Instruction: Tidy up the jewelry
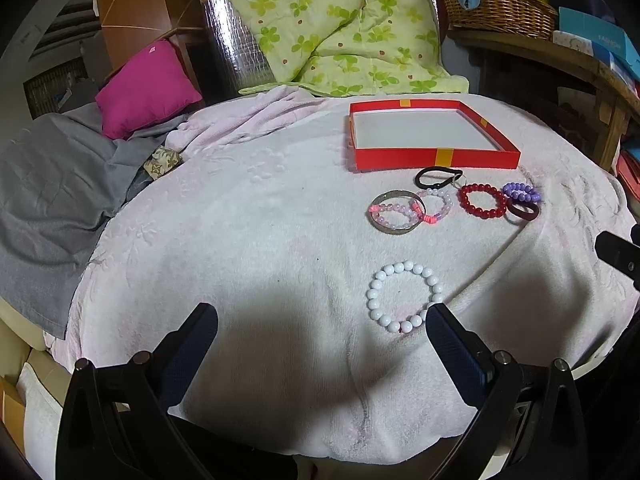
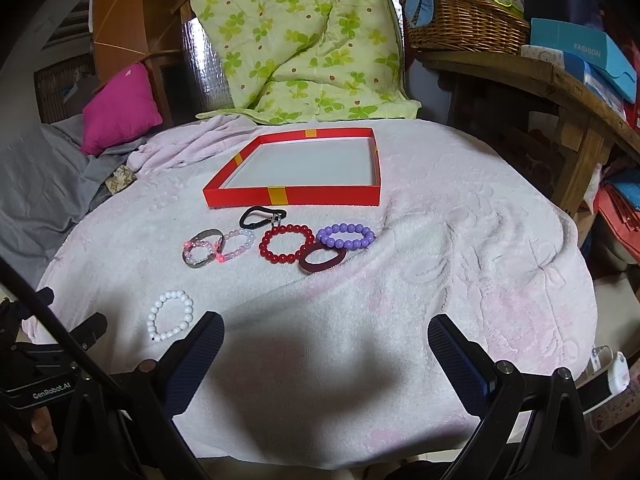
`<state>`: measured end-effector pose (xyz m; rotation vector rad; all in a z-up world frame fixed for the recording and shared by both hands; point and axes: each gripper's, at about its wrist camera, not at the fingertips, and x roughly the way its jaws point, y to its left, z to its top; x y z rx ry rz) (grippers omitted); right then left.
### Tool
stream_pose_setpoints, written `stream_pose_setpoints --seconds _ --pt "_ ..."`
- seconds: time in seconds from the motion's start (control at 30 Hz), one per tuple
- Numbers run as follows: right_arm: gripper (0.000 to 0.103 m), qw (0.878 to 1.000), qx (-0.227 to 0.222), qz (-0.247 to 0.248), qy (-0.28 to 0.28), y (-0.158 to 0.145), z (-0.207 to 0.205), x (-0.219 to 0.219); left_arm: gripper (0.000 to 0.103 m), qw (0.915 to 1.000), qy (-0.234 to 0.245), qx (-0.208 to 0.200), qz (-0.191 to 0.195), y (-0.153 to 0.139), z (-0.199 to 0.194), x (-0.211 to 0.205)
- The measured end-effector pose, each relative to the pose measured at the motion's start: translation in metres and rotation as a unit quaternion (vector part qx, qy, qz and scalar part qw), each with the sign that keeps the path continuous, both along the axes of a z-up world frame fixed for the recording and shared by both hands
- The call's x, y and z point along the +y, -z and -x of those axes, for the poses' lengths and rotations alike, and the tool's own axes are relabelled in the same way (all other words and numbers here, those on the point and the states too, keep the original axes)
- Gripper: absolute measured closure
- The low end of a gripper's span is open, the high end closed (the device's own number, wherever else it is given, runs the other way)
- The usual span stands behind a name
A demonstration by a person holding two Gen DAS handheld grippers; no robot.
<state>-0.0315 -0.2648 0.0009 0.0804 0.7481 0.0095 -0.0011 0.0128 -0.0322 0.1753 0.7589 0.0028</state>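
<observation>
A shallow red box point(image 1: 436, 159) point(image 2: 292, 196) with a white floor lies empty on a pale pink towel. In front of it lie a black clip point(image 1: 438, 176) point(image 2: 262, 216), a silver bangle point(image 1: 396, 212) point(image 2: 202, 252) with pink bead bracelets point(image 1: 434, 204) point(image 2: 236, 246), a red bead bracelet point(image 1: 482, 200) point(image 2: 286, 246), a purple bead bracelet point(image 1: 522, 192) point(image 2: 346, 236) and a dark maroon ring point(image 1: 522, 212) point(image 2: 322, 260). A white bead bracelet point(image 1: 404, 296) point(image 2: 170, 314) lies nearer. My left gripper point(image 1: 322, 326) is open and empty, its right finger beside the white bracelet. My right gripper point(image 2: 326, 336) is open and empty.
A green floral quilt point(image 1: 340, 28) point(image 2: 300, 44), a magenta pillow point(image 1: 148, 88) point(image 2: 120, 108) and grey cloth point(image 1: 52, 192) lie behind and left. A wooden shelf point(image 2: 560, 80) with a wicker basket point(image 2: 468, 24) and blue boxes stands on the right.
</observation>
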Motion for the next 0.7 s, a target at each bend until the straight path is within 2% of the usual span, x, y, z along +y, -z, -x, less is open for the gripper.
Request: stream_pose_setpoints --seconds 0.23,0.37,0.47,0.53,0.7 --pt "0.0 0.999 0.013 -0.032 -0.011 -0.005 -0.017 -0.01 0.0 0.9996 0.01 0.023 0.016 -0.003 -0.021 0.005" --pt "0.0 0.998 0.027 -0.049 -0.032 -0.01 -0.043 -0.019 0.0 0.9986 0.024 0.034 0.032 -0.008 -0.048 0.009" --pt "0.0 0.996 0.043 -0.056 -0.049 -0.009 -0.071 -0.026 0.0 0.9981 0.029 0.047 0.027 -0.005 -0.073 0.009" --pt "0.002 0.994 0.061 -0.071 -0.058 -0.004 -0.091 -0.032 0.0 0.9978 0.031 0.054 0.022 -0.002 -0.089 0.009" --pt "0.02 0.985 0.098 -0.13 -0.062 0.012 -0.135 -0.049 0.0 0.9963 0.034 0.077 0.016 0.007 -0.118 0.014"
